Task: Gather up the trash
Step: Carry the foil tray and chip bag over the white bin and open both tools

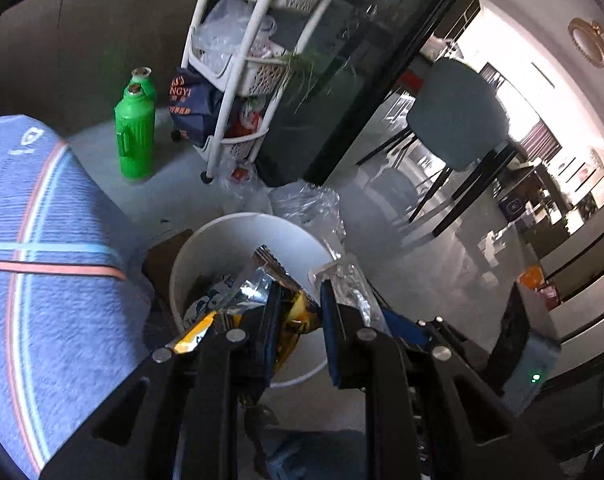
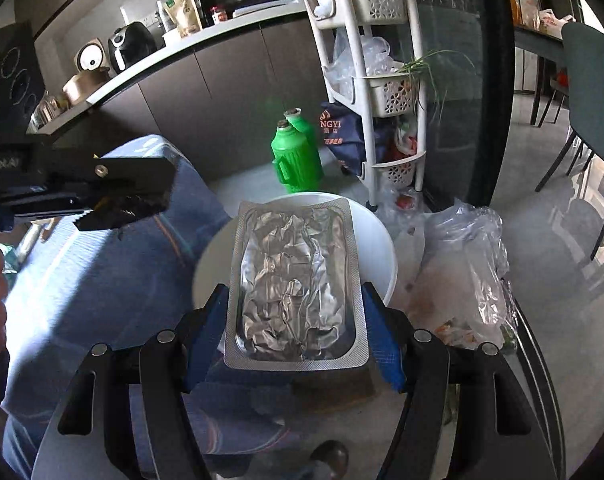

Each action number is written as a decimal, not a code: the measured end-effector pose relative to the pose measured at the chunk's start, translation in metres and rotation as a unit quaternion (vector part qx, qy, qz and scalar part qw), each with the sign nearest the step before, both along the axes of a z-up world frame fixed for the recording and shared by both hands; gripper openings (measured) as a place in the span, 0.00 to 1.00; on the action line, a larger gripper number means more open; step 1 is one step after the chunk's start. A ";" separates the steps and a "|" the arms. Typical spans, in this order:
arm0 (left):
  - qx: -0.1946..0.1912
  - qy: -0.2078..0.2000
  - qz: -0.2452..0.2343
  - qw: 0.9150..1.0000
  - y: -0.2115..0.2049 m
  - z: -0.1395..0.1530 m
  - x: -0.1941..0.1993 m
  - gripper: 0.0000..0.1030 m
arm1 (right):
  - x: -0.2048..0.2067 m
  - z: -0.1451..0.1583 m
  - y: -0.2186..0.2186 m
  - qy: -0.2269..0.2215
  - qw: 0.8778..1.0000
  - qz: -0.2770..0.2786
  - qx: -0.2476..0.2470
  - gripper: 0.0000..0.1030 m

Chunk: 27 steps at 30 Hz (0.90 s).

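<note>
A white trash bin [image 1: 222,236] stands on the floor and shows in the right wrist view [image 2: 377,236] too. My left gripper [image 1: 296,320] hovers over its rim with its jaws apart. A yellow snack wrapper [image 1: 290,322] lies between and below the fingers, dropping into the bin among other wrappers. My right gripper [image 2: 294,328] is shut on a crumpled silver foil tray [image 2: 294,280], held flat above the bin. The foil tray [image 1: 349,280] and the right gripper also show in the left wrist view, at the bin's right rim.
Two green thermos jugs [image 2: 296,160] stand on the floor behind the bin. A white tiered rack [image 2: 381,80] with baskets and bags stands by a dark glass door. Clear plastic bags [image 2: 465,264] lie right of the bin. My blue-clad leg [image 1: 42,260] is at left.
</note>
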<state>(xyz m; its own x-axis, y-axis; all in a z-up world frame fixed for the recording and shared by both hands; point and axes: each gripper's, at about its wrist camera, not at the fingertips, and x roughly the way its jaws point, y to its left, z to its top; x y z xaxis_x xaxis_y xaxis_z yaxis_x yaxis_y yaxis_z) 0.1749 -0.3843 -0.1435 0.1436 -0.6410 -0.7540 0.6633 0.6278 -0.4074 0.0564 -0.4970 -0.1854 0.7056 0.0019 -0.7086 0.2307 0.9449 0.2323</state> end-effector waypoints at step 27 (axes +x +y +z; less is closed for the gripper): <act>-0.001 -0.053 0.043 0.998 0.010 0.020 -0.001 0.96 | -0.001 0.010 0.016 -0.018 0.998 0.031 -0.051 0.92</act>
